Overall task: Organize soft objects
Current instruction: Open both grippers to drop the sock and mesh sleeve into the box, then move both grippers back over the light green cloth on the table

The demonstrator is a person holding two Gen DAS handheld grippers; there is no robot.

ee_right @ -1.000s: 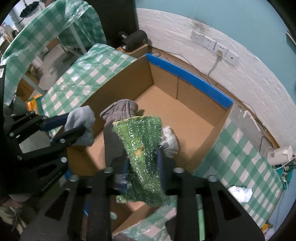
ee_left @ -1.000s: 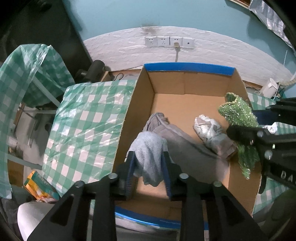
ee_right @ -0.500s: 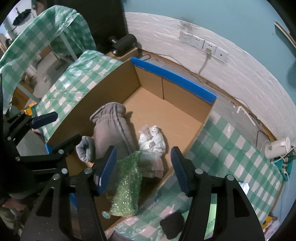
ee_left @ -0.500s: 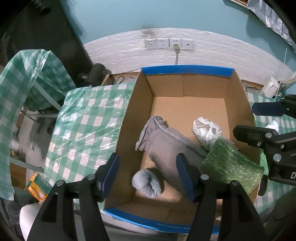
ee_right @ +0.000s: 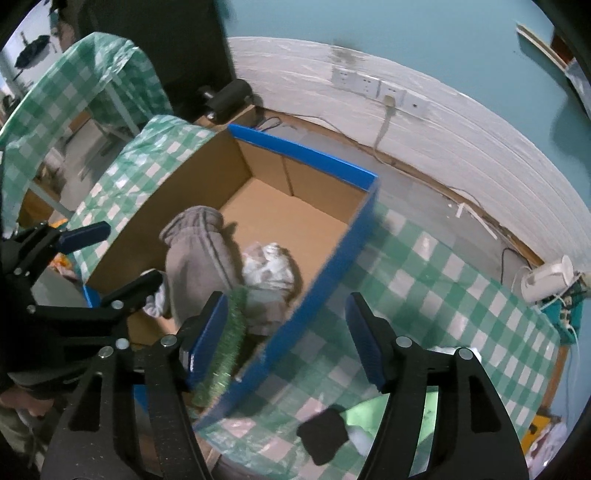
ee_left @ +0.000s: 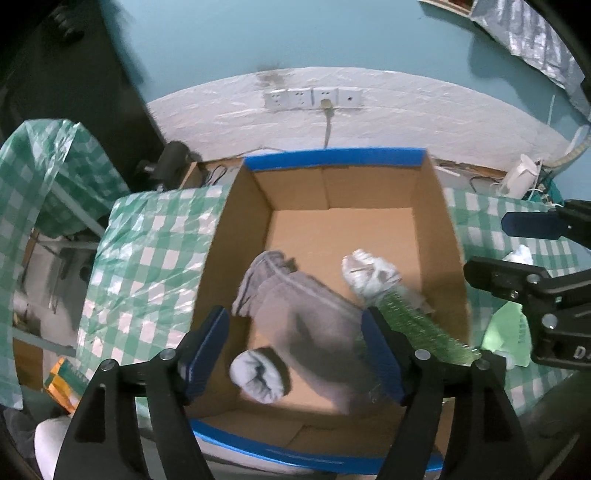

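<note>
Teal wall and a white strip carrying a row of sockets back the scene, with a counter under green-checked plastic below. On that counter stands an open cardboard box with blue-taped rims.

Going left to right inside the box in the left wrist view: a rolled pale-blue sock lies near the front wall, touching a long grey garment that runs diagonally across the floor; a white crumpled cloth sits just beside it, and a green glittery piece lies against the right wall.

Left claw hovers over the sock, its jaws opening, nothing pressed between them. Right claw hangs over the box's right rim, jaws also opening and empty, the green piece just beside its left finger. Farther right on the counter lie a black scrap and a light-green item.
</note>
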